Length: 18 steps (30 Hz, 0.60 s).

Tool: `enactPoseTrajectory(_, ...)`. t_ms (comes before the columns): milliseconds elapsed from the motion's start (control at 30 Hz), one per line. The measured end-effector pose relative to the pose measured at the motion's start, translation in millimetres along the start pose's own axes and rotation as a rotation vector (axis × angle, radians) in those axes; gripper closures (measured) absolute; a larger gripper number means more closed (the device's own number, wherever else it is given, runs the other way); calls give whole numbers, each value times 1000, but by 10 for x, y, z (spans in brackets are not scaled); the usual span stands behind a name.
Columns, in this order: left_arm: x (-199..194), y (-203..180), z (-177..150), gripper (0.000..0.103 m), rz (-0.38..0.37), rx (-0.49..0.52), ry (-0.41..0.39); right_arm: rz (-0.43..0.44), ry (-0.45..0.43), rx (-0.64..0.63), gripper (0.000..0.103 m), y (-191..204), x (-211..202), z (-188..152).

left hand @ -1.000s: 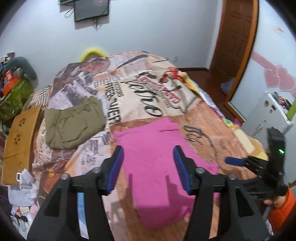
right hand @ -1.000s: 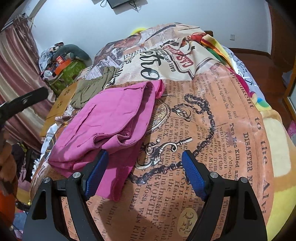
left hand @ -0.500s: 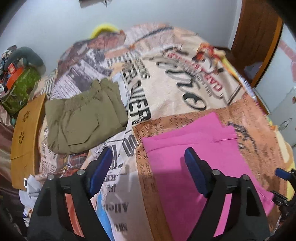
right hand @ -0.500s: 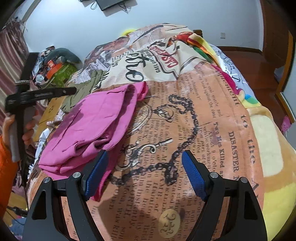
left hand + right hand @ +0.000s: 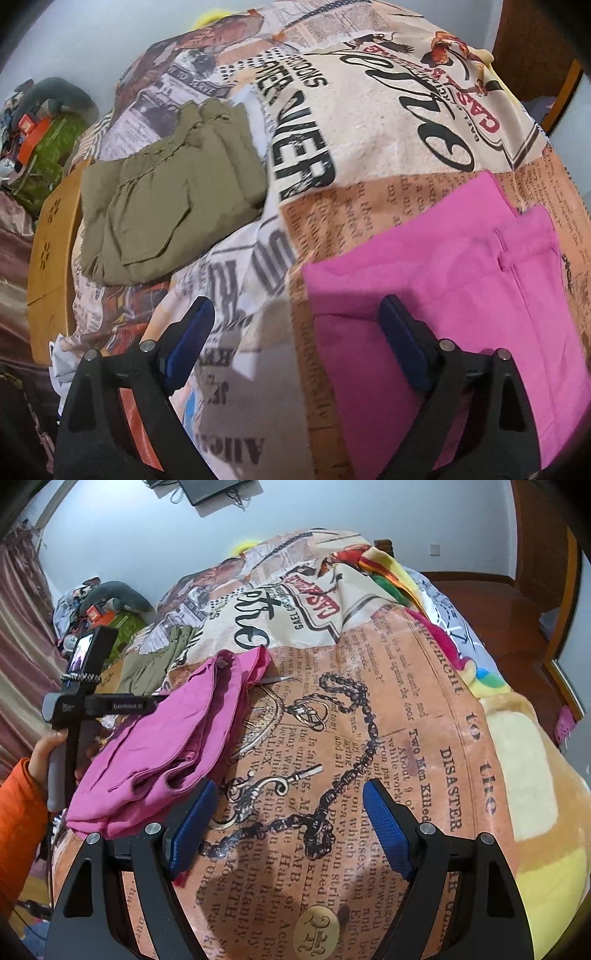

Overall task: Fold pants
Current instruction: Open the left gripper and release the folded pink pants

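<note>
Folded pink pants (image 5: 450, 280) lie on the printed bed cover (image 5: 369, 122); in the right wrist view they (image 5: 173, 746) sit at the left. My left gripper (image 5: 295, 332) is open and empty, hovering over the pants' left edge, its right finger above the pink cloth. My right gripper (image 5: 284, 823) is open and empty above the bed cover (image 5: 369, 716), just right of the pants' near end. The left gripper's body and the hand holding it (image 5: 74, 709) show beyond the pants.
Folded olive-green pants (image 5: 162, 206) lie at the left of the bed; they also show in the right wrist view (image 5: 155, 657). A wooden board (image 5: 51, 243) lies at the bed's left edge. Clutter (image 5: 99, 605) is piled beyond. A door (image 5: 543, 554) stands at right.
My left gripper has swung left and tilted down, from over the middle of the pink pants to their left edge. My right gripper has drifted slightly right of the pants.
</note>
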<state>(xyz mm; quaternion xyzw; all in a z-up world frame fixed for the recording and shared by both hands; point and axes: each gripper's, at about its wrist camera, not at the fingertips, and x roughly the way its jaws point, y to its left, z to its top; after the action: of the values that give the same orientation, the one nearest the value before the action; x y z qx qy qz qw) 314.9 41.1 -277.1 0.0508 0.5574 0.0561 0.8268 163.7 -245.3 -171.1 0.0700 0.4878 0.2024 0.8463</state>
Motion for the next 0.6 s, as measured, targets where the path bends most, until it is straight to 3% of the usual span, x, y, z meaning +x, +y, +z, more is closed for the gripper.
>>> enactPoseTrajectory(333, -353, 350, -473, 9, 31, -49, -21, 6, -39, -24, 25, 107, -190, 51)
enactPoseTrajectory(600, -657, 512, -990, 9, -11, -79, -39, 20, -24, -62, 25, 308, -211, -13)
